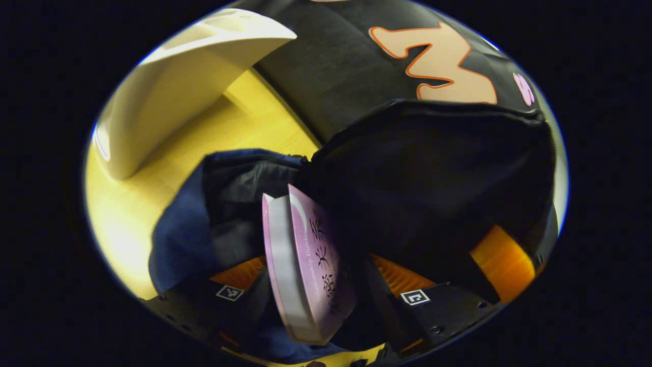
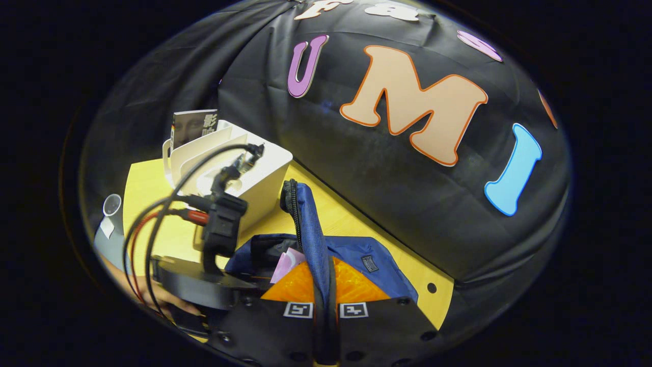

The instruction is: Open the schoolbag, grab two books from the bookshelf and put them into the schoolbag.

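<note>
In the left gripper view, my left gripper (image 1: 310, 278) is shut on a purple book (image 1: 305, 265), which stands tilted in the mouth of the open dark blue schoolbag (image 1: 183, 239). The bag's black inside (image 1: 433, 178) rises behind the book. In the right gripper view, my right gripper (image 2: 326, 285) is shut on the schoolbag's zipped flap edge (image 2: 305, 224) and holds it upright. Just left of it the purple book (image 2: 285, 262) pokes out of the schoolbag (image 2: 377, 260), and my left gripper's body (image 2: 219, 234) with its cables hangs over it. The white bookshelf (image 2: 254, 178) holds another book (image 2: 191, 127).
The yellow table (image 1: 127, 214) carries the white bookshelf (image 1: 168, 102) at the back left of the bag. A grey round object (image 2: 109, 214) stands near the table's left edge. A hand (image 2: 153, 298) holds my left gripper. Black cloth walls the table's far side.
</note>
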`<state>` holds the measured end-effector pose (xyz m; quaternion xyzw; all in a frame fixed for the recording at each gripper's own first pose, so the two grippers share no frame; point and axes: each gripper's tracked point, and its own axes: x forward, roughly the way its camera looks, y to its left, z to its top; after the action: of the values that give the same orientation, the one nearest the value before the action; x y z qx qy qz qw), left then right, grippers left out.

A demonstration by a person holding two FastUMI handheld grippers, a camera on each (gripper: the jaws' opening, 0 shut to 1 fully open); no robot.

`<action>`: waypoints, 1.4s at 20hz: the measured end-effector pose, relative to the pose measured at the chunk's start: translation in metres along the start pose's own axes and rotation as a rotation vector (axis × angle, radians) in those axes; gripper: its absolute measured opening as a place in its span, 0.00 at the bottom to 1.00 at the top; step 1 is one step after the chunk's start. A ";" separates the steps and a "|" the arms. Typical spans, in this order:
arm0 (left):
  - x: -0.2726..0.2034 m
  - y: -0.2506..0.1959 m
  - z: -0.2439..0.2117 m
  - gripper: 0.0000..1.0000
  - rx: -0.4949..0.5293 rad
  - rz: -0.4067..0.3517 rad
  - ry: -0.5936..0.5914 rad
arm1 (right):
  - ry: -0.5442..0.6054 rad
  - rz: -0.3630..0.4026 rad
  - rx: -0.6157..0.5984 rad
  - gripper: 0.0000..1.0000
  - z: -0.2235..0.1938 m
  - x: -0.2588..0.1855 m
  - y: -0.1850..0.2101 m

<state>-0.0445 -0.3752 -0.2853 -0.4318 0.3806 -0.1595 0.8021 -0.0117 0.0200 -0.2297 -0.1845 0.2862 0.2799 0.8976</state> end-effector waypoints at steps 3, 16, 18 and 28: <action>-0.036 -0.007 0.024 0.95 0.127 0.008 -0.051 | 0.004 -0.010 0.026 0.05 0.000 0.002 -0.004; -0.172 -0.020 0.178 0.94 0.324 0.049 -0.309 | 0.020 -0.070 0.030 0.05 0.004 0.008 -0.008; -0.187 -0.016 0.203 0.94 0.314 0.056 -0.340 | 0.022 -0.084 0.032 0.05 0.004 0.008 -0.009; -0.248 0.028 0.308 0.94 0.295 0.114 -0.447 | 0.046 -0.146 0.039 0.05 0.007 0.013 -0.002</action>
<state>0.0199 -0.0383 -0.0870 -0.3128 0.1902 -0.0685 0.9280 0.0010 0.0269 -0.2323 -0.1939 0.2976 0.2037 0.9123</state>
